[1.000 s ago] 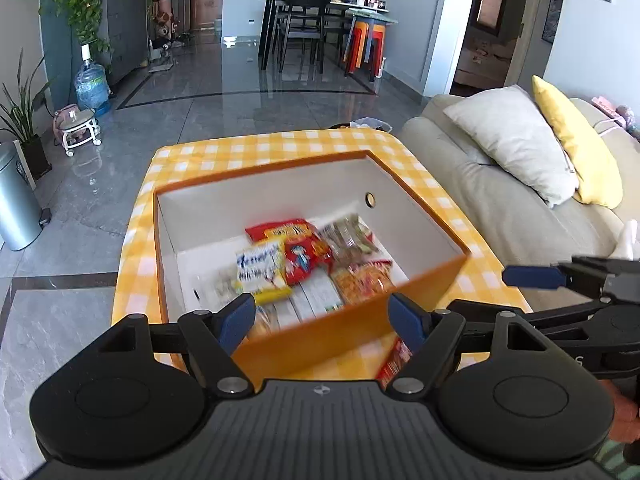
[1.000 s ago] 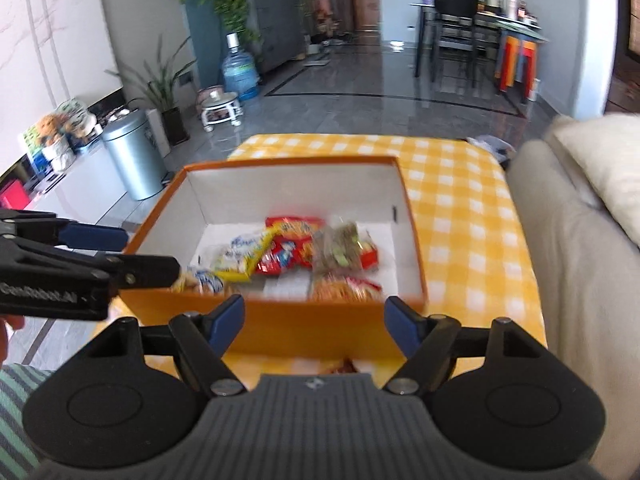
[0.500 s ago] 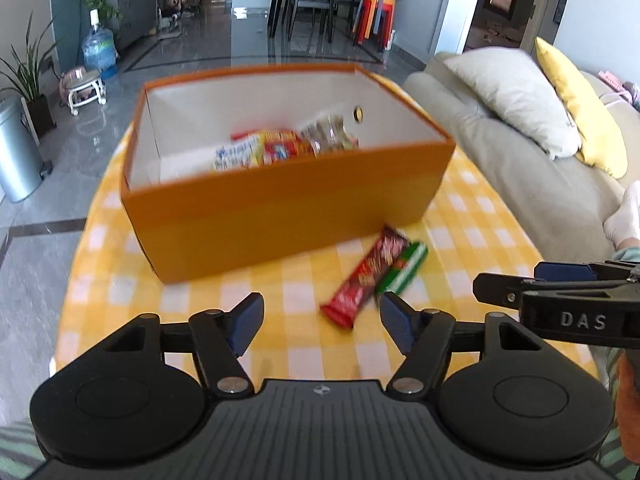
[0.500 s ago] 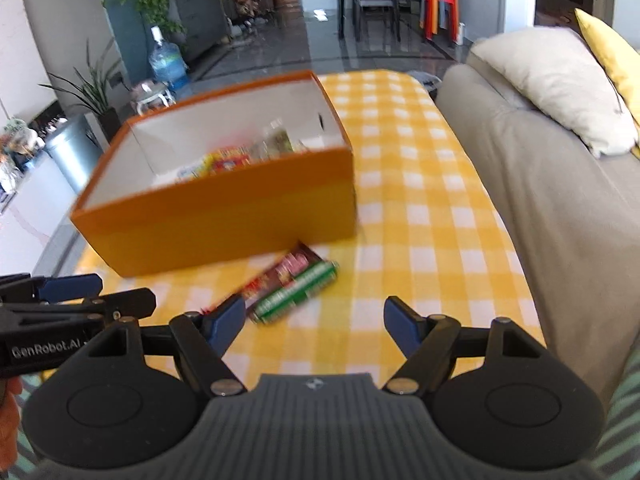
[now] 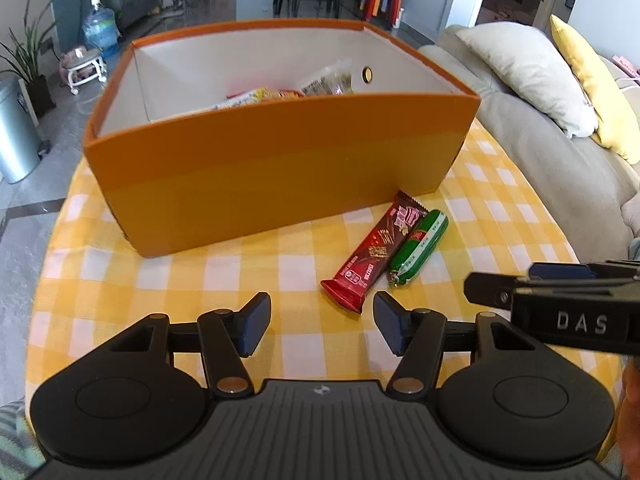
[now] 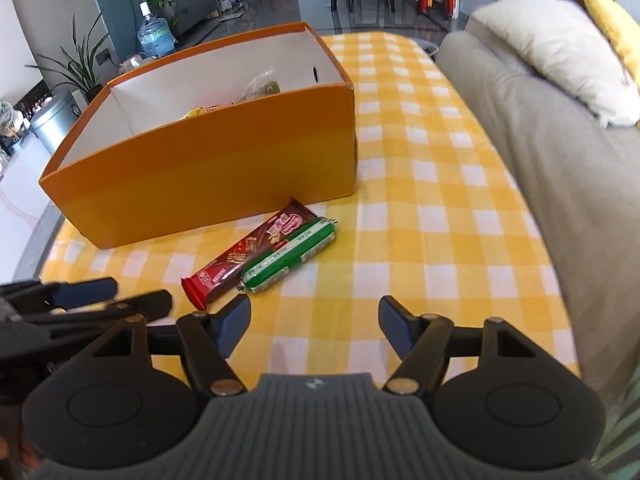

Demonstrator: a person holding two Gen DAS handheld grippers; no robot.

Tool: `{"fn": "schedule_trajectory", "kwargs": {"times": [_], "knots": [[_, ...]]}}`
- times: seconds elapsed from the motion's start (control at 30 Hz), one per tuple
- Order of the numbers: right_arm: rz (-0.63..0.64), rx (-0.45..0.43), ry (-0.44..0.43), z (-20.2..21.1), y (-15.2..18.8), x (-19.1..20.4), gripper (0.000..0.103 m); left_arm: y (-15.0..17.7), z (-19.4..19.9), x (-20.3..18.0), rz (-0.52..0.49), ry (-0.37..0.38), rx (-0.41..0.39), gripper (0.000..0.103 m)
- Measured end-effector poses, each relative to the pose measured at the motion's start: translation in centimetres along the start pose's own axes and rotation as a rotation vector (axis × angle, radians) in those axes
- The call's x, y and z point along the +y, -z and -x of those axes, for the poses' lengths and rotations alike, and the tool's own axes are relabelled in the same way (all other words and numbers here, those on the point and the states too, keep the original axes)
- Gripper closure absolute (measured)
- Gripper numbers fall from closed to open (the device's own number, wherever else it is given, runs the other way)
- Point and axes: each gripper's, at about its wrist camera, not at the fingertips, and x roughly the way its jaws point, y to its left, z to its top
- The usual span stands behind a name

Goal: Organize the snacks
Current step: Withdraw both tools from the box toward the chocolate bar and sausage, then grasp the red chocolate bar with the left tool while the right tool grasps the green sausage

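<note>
An orange box (image 5: 280, 176) (image 6: 208, 184) stands on the yellow checked tablecloth (image 5: 200, 272) with several snack packets inside. A red-brown wafer bar (image 5: 376, 254) (image 6: 252, 250) and a green packet (image 5: 420, 246) (image 6: 292, 256) lie side by side on the cloth in front of the box. My left gripper (image 5: 322, 324) is open and empty just short of the wafer bar. My right gripper (image 6: 314, 326) is open and empty, a little right of the two snacks. Each gripper shows in the other's view, the right one (image 5: 568, 300) and the left one (image 6: 80, 300).
A grey sofa (image 6: 540, 140) with a white cushion (image 5: 528, 68) and a yellow cushion (image 5: 592, 80) runs along the table's right side. A metal bin (image 5: 16, 136), plants and a water bottle (image 5: 100, 28) stand on the floor to the left.
Both grippers have pulled back from above the box and dropped low near the table's front edge. The two loose snacks in front of the box have come into view.
</note>
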Motion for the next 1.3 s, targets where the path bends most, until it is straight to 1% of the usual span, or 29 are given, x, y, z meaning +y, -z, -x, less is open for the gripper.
{"fn": "schedule_trajectory", "kwargs": {"times": [0.07,0.2,0.3,0.53,0.6,0.73,0.77,0.8,0.9,1.0,1.1,1.2,1.3], "knots": [[-0.018,0.016,-0.016,-0.7,-0.4,-0.1,0.041,-0.2,-0.4,-0.1,-0.007,0.017,0.006,0.033],[-0.043,0.030,-0.022,-2.0,-1.7,-0.1,0.045,-0.9,-1.3,-0.6,-0.052,0.002,0.017,0.034],[-0.060,0.036,-0.037,-2.9,-2.4,0.1,0.048,-1.2,-2.2,-0.8,-0.056,0.000,0.029,0.034],[-0.109,0.055,-0.038,-5.2,-3.6,0.3,0.050,-1.4,-3.2,-0.5,-0.056,-0.019,0.044,0.034],[-0.117,0.061,-0.036,-5.8,-3.9,0.3,0.056,-1.4,-3.4,-0.4,-0.057,-0.017,0.052,0.034],[-0.122,0.077,-0.046,-6.9,-4.1,0.4,0.061,-1.4,-3.4,-0.4,-0.066,-0.014,0.059,0.034],[-0.119,0.083,-0.045,-7.1,-4.0,0.4,0.065,-1.5,-3.4,-0.4,-0.069,-0.012,0.059,0.034],[-0.116,0.088,-0.049,-7.2,-3.9,0.4,0.067,-1.5,-3.5,-0.4,-0.072,-0.010,0.059,0.034],[-0.103,0.084,-0.061,-7.0,-3.7,0.3,0.074,-1.6,-3.6,-0.4,-0.078,0.003,0.066,0.034],[-0.070,0.089,-0.052,-6.5,-3.5,0.3,0.076,-1.8,-3.8,-0.5,-0.085,0.013,0.071,0.035],[-0.062,0.101,-0.045,-5.9,-3.0,-0.2,0.078,-1.8,-3.8,-0.9,-0.119,0.023,0.071,0.037],[-0.099,0.122,-0.028,-5.7,-2.7,-1.6,0.080,-1.9,-4.1,-1.4,-0.148,0.033,0.081,0.039],[-0.171,0.134,-0.065,-5.6,-2.6,-3.0,0.080,-2.1,-4.5,-1.9,-0.174,0.021,0.089,0.040]]}}
